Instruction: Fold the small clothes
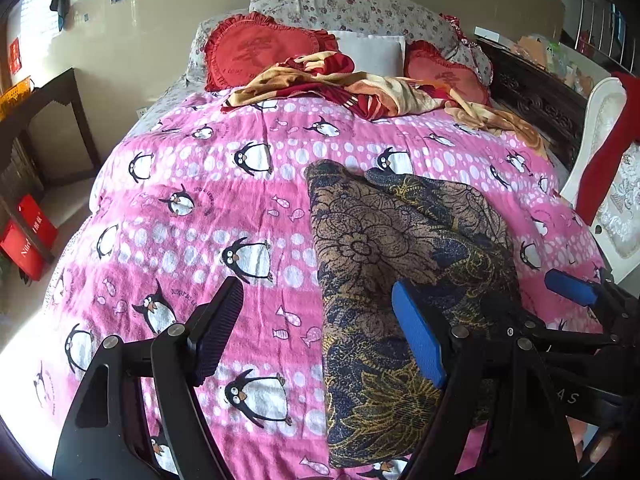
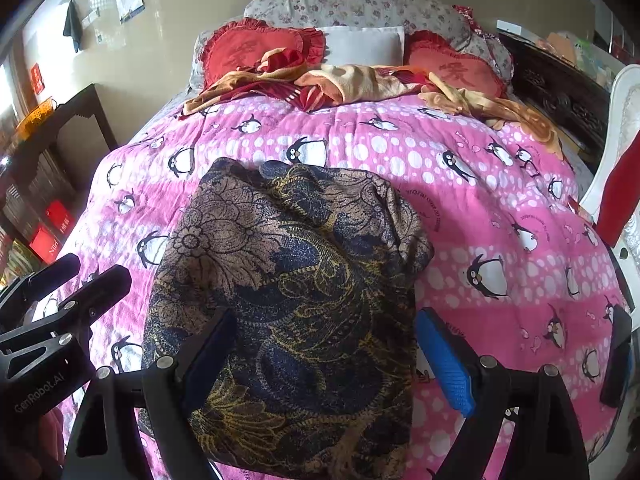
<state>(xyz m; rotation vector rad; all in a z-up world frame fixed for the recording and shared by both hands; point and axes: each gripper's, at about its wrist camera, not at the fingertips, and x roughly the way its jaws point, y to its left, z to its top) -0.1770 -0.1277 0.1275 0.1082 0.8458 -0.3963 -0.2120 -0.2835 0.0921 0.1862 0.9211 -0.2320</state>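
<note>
— So, how many garments on the bed (image 1: pixel 200 208)?

— One for folding: a dark floral garment (image 2: pixel 296 300), navy with tan and gold flowers, lying folded lengthwise on the pink penguin quilt (image 2: pixel 500 200), toward the near edge. Farther up, near the pillows, one crumpled red-and-yellow blanket (image 1: pixel 340 84).

— And the grippers?

— Two, both spread wide and holding nothing. The right gripper (image 2: pixel 332 356) hangs over the near end of the garment, its dark finger over the cloth and its blue pad (image 2: pixel 444 364) beyond the cloth's right edge. The left gripper (image 1: pixel 320 332) sits to the garment's left, over the quilt, with its blue pad (image 1: pixel 418 336) above the cloth.

— Touching it?

— Cannot tell from either wrist view.

— Pillows?

— Two red heart-shaped cushions (image 2: pixel 264 50), one white pillow (image 2: pixel 364 44) between them, one flowered bolster (image 1: pixel 352 8) behind. One dark side table (image 1: pixel 52 120) stands left of the bed, with two red boxes (image 1: pixel 28 236) on the floor below.
</note>
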